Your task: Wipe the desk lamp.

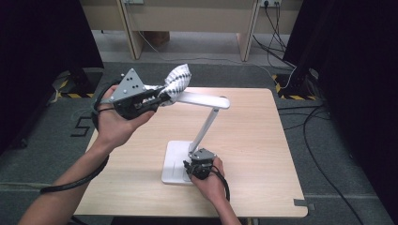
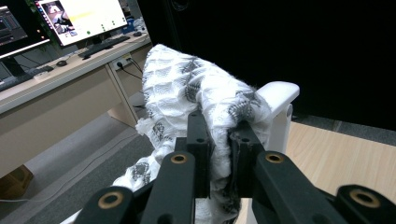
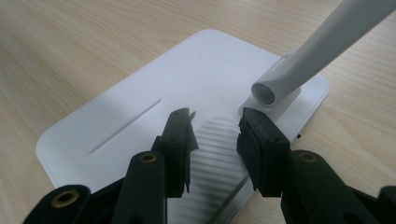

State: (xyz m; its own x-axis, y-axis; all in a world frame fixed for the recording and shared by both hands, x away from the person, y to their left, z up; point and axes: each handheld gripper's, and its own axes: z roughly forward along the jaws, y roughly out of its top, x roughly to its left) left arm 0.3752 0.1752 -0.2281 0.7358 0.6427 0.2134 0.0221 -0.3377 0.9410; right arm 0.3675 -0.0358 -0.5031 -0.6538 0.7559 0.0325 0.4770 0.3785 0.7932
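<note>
Forearms: ours enter the high view from six o'clock; our right hand (image 1: 209, 180) is nearest the camera, our left hand (image 1: 115, 124) is raised at nine o'clock.
Right gripper (image 3: 215, 122): we see its black jaws standing apart with nothing between them, their tips down on the ribbed patch of the flat white rectangular lamp base (image 3: 140, 116); in the high view it (image 1: 196, 168) sits at six o'clock of the table.
Left gripper (image 2: 219, 133): its black jaws are clamped on the white-and-grey patterned woven cloth (image 2: 196, 88), which bunches upward out of them; in the high view the cloth (image 1: 177, 80) is held in the air at eleven o'clock, against the end of the slim white lamp head (image 1: 204, 99).
Lamp: a smooth matte white plastic desk lamp, its round arm (image 1: 205, 125) slanting up from a hinge (image 3: 264, 92) on the base towards twelve o'clock.
Surface: a light wood-grain table (image 1: 263, 140), square with rounded corners.
Room: grey carpet (image 1: 328, 154) with trailing black cables, dark curtains at three and nine o'clock, a pale wooden desk (image 1: 187, 18) at twelve o'clock; in the left gripper view, lit monitors (image 2: 79, 16) and a keyboard on another desk.
</note>
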